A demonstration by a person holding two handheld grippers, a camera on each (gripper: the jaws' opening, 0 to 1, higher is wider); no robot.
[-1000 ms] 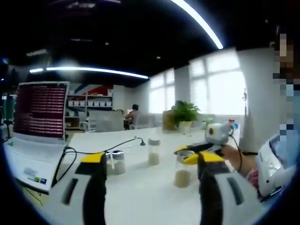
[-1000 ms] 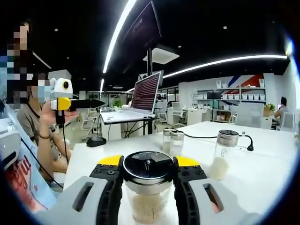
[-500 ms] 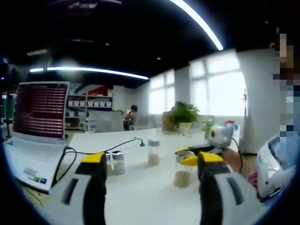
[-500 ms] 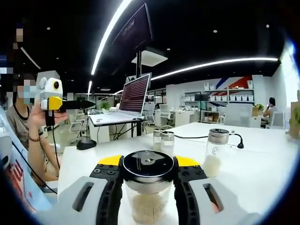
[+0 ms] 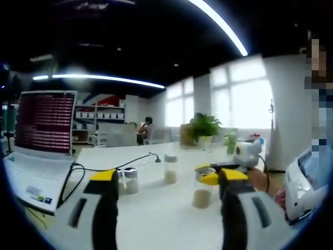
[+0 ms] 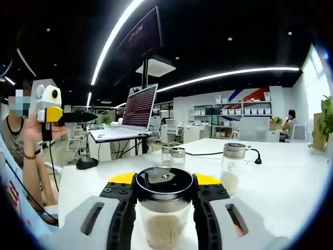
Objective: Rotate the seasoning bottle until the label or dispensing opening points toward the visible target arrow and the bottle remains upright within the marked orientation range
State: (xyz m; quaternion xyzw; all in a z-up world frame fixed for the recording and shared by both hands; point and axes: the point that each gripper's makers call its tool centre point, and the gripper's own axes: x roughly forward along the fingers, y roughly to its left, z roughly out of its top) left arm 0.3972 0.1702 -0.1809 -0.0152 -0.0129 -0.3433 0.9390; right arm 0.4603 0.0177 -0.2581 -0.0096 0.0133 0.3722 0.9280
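Rotation of the bottle (image 6: pixel 164 208) was under way at this moment. Across the last second, the background in the right gripper view was seen to sweep leftward: the laptop (image 6: pixel 136 109), the pair of small shakers (image 6: pixel 173 155) and the second bottle (image 6: pixel 231 169) were all displaced toward the left of the picture, while the bottle stayed centred between the jaws. This was read as a turn of the right tool (image 6: pixel 164 183) and its camera, not as a shift of the things on the table (image 6: pixel 281 182). The same turn was confirmed in the left gripper view, where the right tool (image 5: pixel 223 172) was seen lower and swung round against the bottle (image 5: pixel 203 190).

The right tool was clamped on the bottle just under its black lid, with both jaws touching the glass. The bottle was held upright, standing on or just above the table; contact at its base could not be told. The left tool (image 5: pixel 164 179) was held with its jaws apart and nothing between them, well clear of the bottle.

No target arrow and no label could be made out in either view, so alignment could not be checked. It was judged that the turn was partly done, and that upright posture had been preserved so far.
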